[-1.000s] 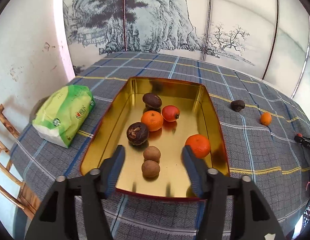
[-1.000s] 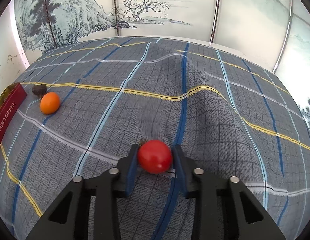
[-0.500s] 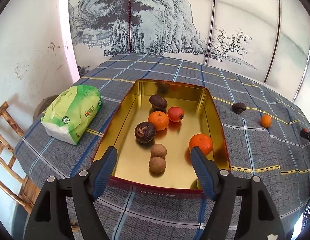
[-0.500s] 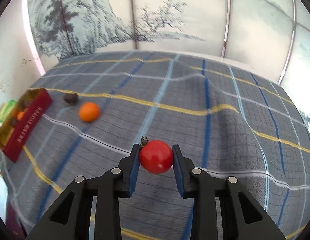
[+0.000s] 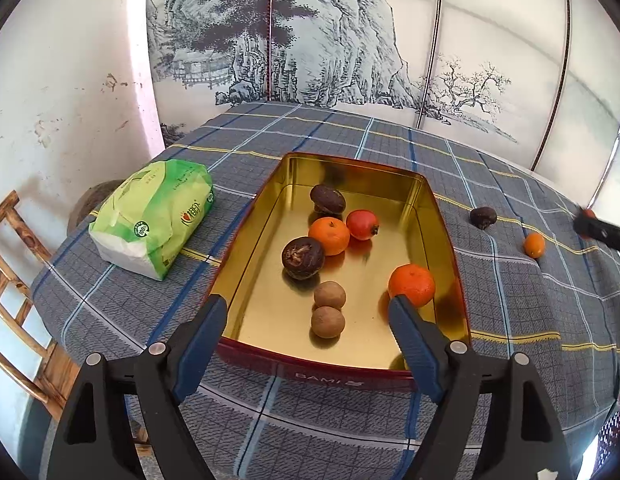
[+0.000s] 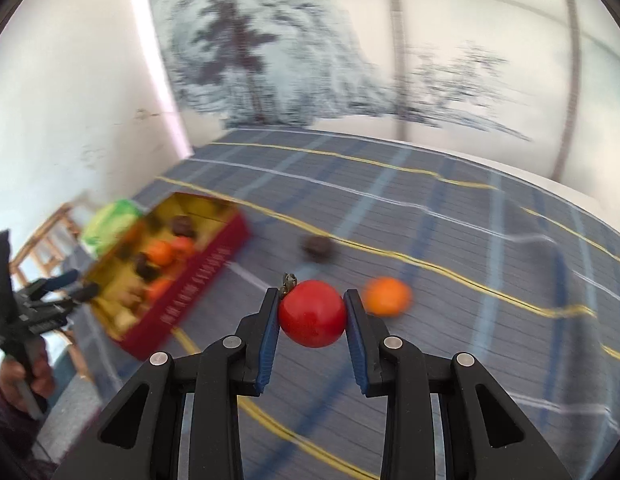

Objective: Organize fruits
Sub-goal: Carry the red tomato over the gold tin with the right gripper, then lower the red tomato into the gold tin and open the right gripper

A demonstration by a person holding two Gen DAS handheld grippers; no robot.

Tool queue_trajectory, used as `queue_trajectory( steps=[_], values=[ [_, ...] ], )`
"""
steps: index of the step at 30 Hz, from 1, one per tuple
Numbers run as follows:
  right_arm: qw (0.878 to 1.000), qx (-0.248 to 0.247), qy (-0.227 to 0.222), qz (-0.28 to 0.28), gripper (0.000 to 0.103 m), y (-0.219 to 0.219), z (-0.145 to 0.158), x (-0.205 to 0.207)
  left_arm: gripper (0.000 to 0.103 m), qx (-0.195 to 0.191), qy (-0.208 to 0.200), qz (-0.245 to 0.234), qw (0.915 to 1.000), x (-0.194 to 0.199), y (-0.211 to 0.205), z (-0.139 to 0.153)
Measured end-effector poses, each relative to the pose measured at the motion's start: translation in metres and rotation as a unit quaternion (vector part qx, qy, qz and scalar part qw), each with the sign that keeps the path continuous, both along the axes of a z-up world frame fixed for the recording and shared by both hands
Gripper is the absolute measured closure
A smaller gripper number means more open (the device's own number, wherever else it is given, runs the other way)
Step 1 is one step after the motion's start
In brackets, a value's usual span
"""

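Red fruit in right gripper

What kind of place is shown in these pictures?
Probably a room in a home: a table under a plaid tablecloth, a folding screen painted with an ink landscape behind it, and a wooden chair by a scuffed white wall.

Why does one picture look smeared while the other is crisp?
Right wrist view: motion blur smears the tin, tablecloth and painted screen; only the red fruit in the right gripper stays sharp. Left wrist view: crisp, though fisheye-bent, with fruit mirrored in the tin's gold floor.
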State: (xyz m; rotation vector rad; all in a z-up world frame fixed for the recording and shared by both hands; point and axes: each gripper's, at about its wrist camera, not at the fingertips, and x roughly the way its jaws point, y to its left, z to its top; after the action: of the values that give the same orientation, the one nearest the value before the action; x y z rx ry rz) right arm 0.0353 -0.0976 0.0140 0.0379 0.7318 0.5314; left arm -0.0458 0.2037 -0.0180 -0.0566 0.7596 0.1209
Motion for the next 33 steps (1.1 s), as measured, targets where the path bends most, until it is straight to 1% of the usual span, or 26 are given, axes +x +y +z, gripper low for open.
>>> queue_trajectory(
  steps=[4, 7, 9, 13, 19, 24, 30, 33],
  values=[
    [0.999, 0.013, 0.002, 0.042, 0.070, 0.048, 0.008, 0.011, 0.021, -0.001, 0.001, -0.001, 1.0000, 0.000, 0.000, 0.000],
    [0.997, 0.012, 0.004, 0.072, 0.070, 0.085, 0.012, 0.020, 0.021, -0.002, -0.002, 0.001, 1.0000, -0.001, 0.001, 0.001],
    [0.996, 0.008, 0.011, 0.087, 0.070, 0.105, 0.010, 0.026, 0.021, -0.003, -0.004, 0.000, 1.0000, -0.003, 0.005, 0.002],
    [0.994, -0.010, 0.028, 0.109, 0.070, 0.142, -0.004, 0.037, 0.021, -0.002, -0.006, -0.001, 1.0000, -0.004, 0.011, 0.003],
    [0.992, -0.029, 0.046, 0.113, 0.070, 0.165, -0.022, 0.051, 0.021, -0.007, -0.003, 0.000, 1.0000, -0.003, 0.020, 0.002],
    [0.991, -0.041, 0.057, 0.114, 0.070, 0.171, -0.033, 0.057, 0.021, -0.013, 0.002, 0.001, 0.9999, 0.000, 0.025, -0.001],
    [0.990, -0.051, 0.065, 0.116, 0.070, 0.181, -0.040, 0.061, 0.020, -0.007, 0.006, 0.001, 1.0000, 0.001, 0.024, -0.004],
    [0.989, -0.056, 0.066, 0.116, 0.070, 0.185, -0.042, 0.063, 0.019, -0.007, 0.006, 0.001, 1.0000, 0.001, 0.025, -0.005]
  ],
)
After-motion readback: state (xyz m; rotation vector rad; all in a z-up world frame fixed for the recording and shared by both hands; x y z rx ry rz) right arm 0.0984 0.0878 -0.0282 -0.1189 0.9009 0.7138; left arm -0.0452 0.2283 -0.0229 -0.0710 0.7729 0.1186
